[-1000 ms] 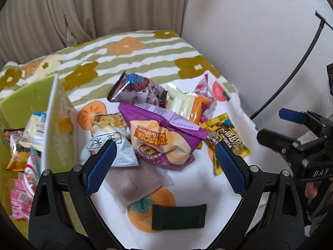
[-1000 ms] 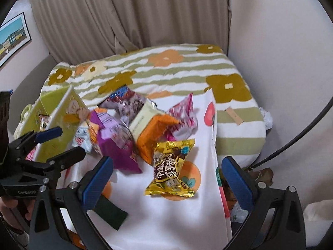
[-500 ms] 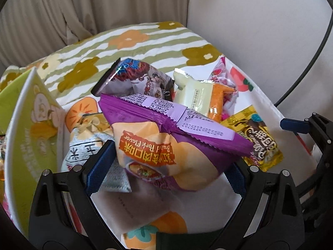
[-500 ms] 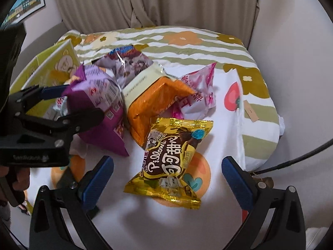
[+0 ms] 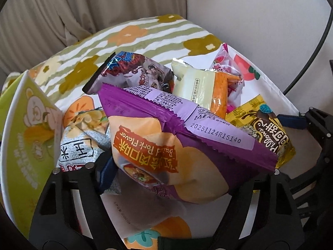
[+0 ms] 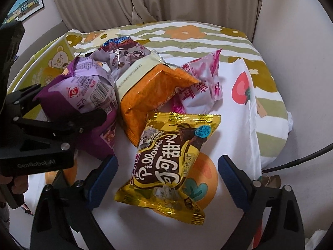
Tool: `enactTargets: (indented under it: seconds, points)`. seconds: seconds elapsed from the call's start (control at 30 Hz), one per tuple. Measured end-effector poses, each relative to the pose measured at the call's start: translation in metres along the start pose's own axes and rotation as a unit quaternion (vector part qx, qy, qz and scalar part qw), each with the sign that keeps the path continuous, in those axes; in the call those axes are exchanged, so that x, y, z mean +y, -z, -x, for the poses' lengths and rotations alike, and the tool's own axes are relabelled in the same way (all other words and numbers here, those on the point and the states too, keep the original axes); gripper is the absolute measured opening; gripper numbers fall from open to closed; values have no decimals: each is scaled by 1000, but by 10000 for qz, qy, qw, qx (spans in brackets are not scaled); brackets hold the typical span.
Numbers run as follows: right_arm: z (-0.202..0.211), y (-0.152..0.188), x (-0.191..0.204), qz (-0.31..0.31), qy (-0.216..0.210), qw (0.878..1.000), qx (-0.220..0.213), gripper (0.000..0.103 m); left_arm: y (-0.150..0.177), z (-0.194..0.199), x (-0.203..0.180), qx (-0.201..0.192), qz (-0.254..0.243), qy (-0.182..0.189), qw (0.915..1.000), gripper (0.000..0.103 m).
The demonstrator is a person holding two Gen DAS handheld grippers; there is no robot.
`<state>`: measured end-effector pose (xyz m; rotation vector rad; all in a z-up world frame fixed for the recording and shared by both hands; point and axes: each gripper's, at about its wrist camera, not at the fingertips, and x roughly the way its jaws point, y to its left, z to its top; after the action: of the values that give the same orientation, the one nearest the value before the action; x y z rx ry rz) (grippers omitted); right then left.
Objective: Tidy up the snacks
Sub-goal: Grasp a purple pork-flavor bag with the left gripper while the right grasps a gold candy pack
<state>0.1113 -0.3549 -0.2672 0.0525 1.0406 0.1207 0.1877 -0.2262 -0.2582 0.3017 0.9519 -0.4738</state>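
Note:
A purple pork-flavour snack bag [image 5: 187, 145] fills the left wrist view. My left gripper [image 5: 177, 177] is closing on it, and its blue pad [image 5: 106, 170] presses the bag's left side; the other pad is hidden behind the bag. In the right wrist view the same left gripper [image 6: 66, 102] pinches the purple snack bag [image 6: 87, 87] from both sides. A yellow chocolate pillow snack bag [image 6: 172, 152] lies flat on the white cloth. My right gripper [image 6: 166, 177] straddles it with its jaws closing, and neither pad touches the bag.
A green bear-printed box [image 5: 27, 137] stands at the left. An orange-and-cream bag [image 6: 154, 87], a pink bag [image 6: 201, 87], a grey-purple bag [image 6: 124, 56] and a silver bag [image 5: 79, 145] crowd the pile. The bed's right edge [image 6: 270, 135] drops off beside a wall.
Both grippers came down close over the snacks. The left jaws closed in onto the purple bag. The right jaws narrowed a little around the yellow bag.

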Motion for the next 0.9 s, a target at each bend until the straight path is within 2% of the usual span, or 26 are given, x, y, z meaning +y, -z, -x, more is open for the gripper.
enactTargets:
  seconds: [0.17,0.33,0.43,0.57,0.9]
  points:
    - [-6,-1,2,87,7,10000,-5,88,2,3,-4,-53,-5,-24,10000,65]
    - [-9,-1,2,151,89,9998,-39,83,2,7,-11,-87,15,-67,9999,62]
    - [-10,-1,1,183,172,9997,-19,73,1,10,-12,-111,67,-56,9999,62]
    - [-10,2,0,281,286,9992,8,51,2,15,-14,-164,78,-61,9998,62]
    - [3,3,-4,211,355,9991,-64,47,1,30,-15,-216,69,-29,9997,62]
